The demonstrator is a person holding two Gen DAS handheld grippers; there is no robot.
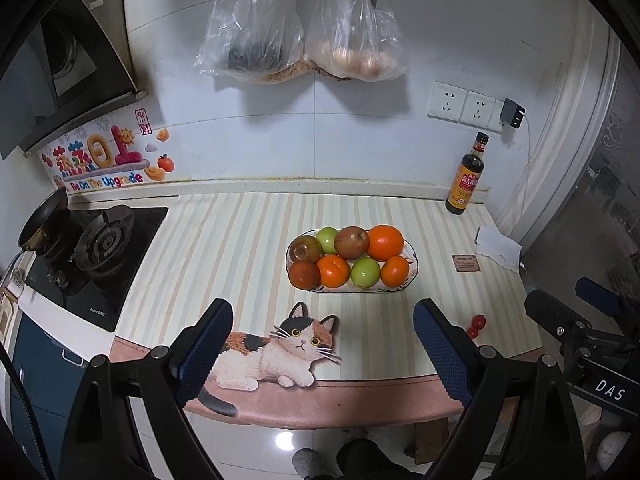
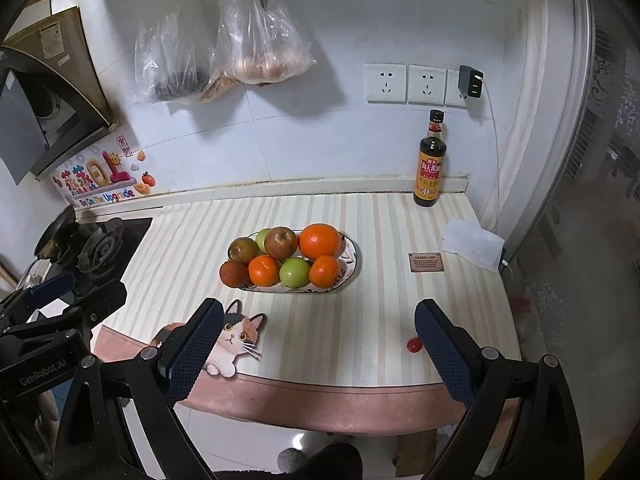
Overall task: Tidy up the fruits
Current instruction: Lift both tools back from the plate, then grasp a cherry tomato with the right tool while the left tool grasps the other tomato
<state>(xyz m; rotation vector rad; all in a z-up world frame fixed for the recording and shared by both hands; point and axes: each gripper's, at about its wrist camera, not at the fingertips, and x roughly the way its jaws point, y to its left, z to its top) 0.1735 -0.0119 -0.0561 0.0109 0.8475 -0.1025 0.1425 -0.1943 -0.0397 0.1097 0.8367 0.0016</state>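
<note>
An oval patterned plate [image 1: 412, 268] [image 2: 354, 258] on the striped counter holds oranges [image 1: 385, 242] [image 2: 320, 241], green apples [image 1: 365, 272] [image 2: 294, 272] and brownish-red apples [image 1: 351, 242] [image 2: 281, 242]. Small red tomatoes [image 1: 477, 325] lie on the counter near its front right; one shows in the right wrist view [image 2: 414, 345] beside my right finger. My left gripper [image 1: 323, 320] is open and empty, held back over the counter's front edge. My right gripper [image 2: 316, 320] is open and empty too, to the right of the left one.
A dark sauce bottle [image 1: 466, 176] [image 2: 430, 162] stands at the back right. A gas stove [image 1: 104, 240] with a pan [image 1: 42, 220] is on the left. A white tissue [image 2: 472, 242] and a small brown card [image 2: 426, 261] lie right. Bags [image 1: 304, 40] hang on the wall.
</note>
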